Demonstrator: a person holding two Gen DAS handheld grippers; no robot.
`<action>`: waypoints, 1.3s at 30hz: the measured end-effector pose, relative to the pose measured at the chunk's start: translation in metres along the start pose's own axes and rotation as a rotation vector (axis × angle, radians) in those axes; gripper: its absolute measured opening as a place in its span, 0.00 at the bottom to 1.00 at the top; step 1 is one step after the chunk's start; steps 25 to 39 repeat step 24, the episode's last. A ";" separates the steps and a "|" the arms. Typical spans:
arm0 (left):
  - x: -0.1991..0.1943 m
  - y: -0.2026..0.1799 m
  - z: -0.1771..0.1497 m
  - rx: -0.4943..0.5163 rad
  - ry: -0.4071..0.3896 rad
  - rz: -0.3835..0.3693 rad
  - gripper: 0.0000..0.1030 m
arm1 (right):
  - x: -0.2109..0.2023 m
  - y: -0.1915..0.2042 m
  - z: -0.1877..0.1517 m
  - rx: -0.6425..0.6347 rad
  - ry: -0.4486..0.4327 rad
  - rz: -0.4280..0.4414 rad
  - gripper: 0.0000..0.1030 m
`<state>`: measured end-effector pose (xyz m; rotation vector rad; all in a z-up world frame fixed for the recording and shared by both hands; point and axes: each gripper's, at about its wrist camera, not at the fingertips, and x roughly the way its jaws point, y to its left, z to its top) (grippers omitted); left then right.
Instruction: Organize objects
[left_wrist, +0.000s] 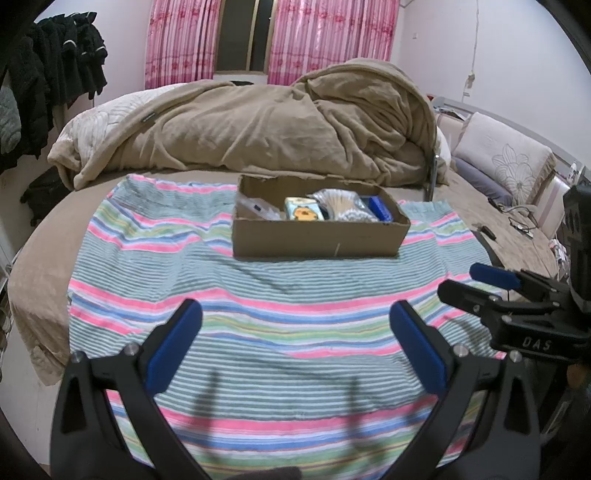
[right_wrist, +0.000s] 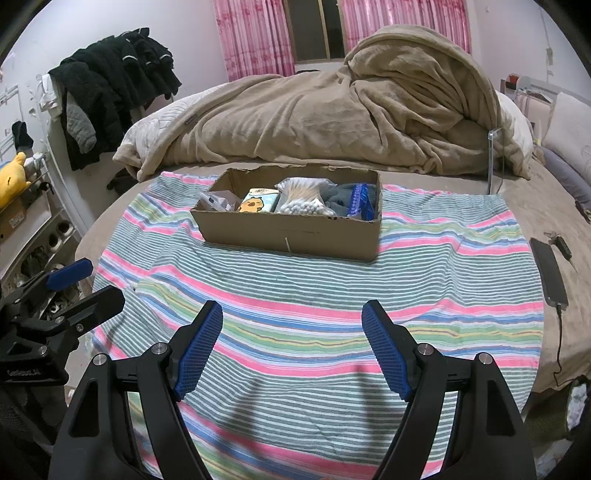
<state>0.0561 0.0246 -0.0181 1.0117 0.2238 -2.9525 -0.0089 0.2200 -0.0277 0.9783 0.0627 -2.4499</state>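
A shallow cardboard box (left_wrist: 317, 240) (right_wrist: 291, 234) stands on a striped cloth (left_wrist: 258, 288) (right_wrist: 317, 288) spread over the bed. Inside lie a tissue pack with a cartoon animal (left_wrist: 302, 209) (right_wrist: 256, 201), a bag of cotton swabs (left_wrist: 343, 206) (right_wrist: 304, 197), a clear packet (left_wrist: 255, 208) at the left and a blue item (left_wrist: 380, 208) (right_wrist: 357, 201) at the right. My left gripper (left_wrist: 295, 317) hovers open over the cloth's near part, nothing between its blue pads. My right gripper (right_wrist: 291, 317) is also open and empty, well short of the box.
A heaped tan blanket (left_wrist: 258, 125) (right_wrist: 332, 110) fills the bed behind the box. A phone on a cable (right_wrist: 548, 271) lies right of the cloth. Dark clothes (right_wrist: 110, 85) hang at the left wall. Pillows (left_wrist: 502, 158) sit at the right. Pink curtains (left_wrist: 325, 37) hang behind.
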 end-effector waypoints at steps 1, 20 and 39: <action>0.001 0.000 0.000 -0.001 0.003 0.000 0.99 | 0.000 -0.001 0.000 0.000 0.000 0.000 0.78; 0.014 -0.001 0.003 0.011 0.013 -0.011 0.99 | 0.004 -0.002 0.002 -0.002 0.003 0.001 0.78; 0.018 0.003 0.012 0.041 0.002 0.010 0.99 | 0.008 -0.007 0.007 -0.012 0.007 -0.007 0.78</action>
